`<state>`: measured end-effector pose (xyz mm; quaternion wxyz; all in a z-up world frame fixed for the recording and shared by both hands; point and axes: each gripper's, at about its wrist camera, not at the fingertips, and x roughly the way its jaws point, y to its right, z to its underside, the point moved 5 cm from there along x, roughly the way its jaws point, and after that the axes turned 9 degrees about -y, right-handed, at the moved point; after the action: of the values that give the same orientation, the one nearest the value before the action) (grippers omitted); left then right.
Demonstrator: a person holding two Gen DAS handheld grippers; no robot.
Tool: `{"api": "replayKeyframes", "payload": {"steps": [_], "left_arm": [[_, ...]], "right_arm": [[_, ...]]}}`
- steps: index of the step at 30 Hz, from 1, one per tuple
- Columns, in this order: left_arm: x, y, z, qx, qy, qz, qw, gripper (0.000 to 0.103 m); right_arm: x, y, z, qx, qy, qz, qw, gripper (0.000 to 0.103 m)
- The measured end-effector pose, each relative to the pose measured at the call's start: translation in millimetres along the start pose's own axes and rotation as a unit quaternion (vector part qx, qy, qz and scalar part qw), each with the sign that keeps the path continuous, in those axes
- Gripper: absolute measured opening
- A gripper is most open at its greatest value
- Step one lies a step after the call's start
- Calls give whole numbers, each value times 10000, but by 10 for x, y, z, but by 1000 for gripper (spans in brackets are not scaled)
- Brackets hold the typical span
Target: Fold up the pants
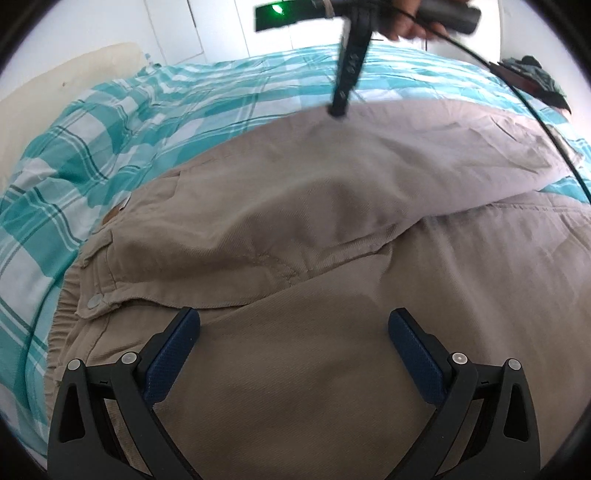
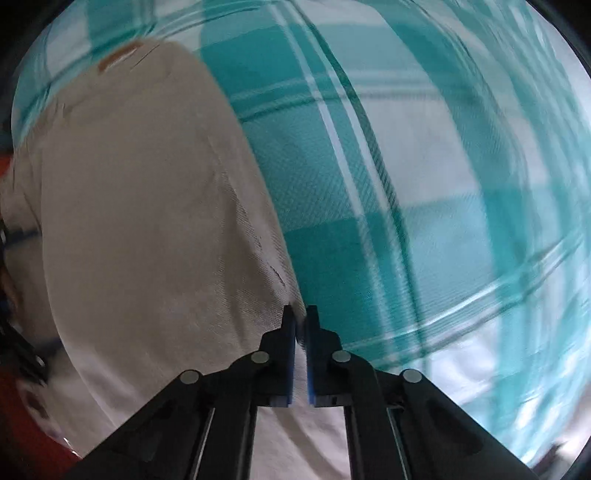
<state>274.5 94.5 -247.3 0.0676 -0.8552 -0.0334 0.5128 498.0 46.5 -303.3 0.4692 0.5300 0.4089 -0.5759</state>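
Observation:
Beige pants (image 1: 295, 221) lie spread on a teal plaid bed sheet (image 1: 110, 122), with the waistband and a metal button (image 1: 95, 302) at the left. My left gripper (image 1: 293, 317) hovers open just above the seat area, nothing between its blue pads. My right gripper (image 1: 338, 110) points straight down at the far edge of a pant leg. In the right wrist view its jaws (image 2: 300, 310) are pinched together on the very edge of the pants (image 2: 147, 221), where the cloth meets the sheet (image 2: 406, 184). That view is blurred.
A cream pillow (image 1: 55, 92) lies at the bed's far left. Dark clothing (image 1: 535, 74) sits at the far right corner. A black cable (image 1: 535, 110) trails from the person's hand (image 1: 406, 26) across the right side. Something red (image 2: 22, 406) shows beside the bed.

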Motion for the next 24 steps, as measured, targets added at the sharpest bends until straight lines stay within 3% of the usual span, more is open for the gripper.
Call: {"api": "replayKeyframes", "payload": {"steps": [2,4,5,9,11,13,15,17,21,24], "left_arm": [[23,-15,-18,-23,-22,14,10000,102],[27,-5,-18,-17,-25,-11,10000,102],[25,4,-9,-11,-29,-15,10000,102],[43,-20,-18,-23,-41,4,10000,102],[54,-24,-24,-25,-53,8,10000,102],[70,-23,-32,-18,-68,1,10000,102],[90,-21,-40,-14,-79,-15,10000,103],[99,-11,-42,-11,-73,-36,10000,103],[114,2,-32,-4,-24,-89,10000,103],[129,7,-30,1,-2,-111,9999,103]], "right_arm": [[-148,28,-52,-211,26,726,9971,3],[-252,27,-159,-535,126,1960,9791,3],[-261,19,-204,-540,180,2200,9738,4],[-161,112,-180,208,269,1775,9835,9],[-268,332,58,838,582,1310,9861,23],[-398,639,580,1743,922,936,9759,33],[-463,912,1245,2557,1202,629,9572,37],[-386,1218,2024,3413,1252,443,9305,38],[99,1551,3737,5088,882,177,8562,38],[480,1515,4671,5705,494,258,8194,38]]}}
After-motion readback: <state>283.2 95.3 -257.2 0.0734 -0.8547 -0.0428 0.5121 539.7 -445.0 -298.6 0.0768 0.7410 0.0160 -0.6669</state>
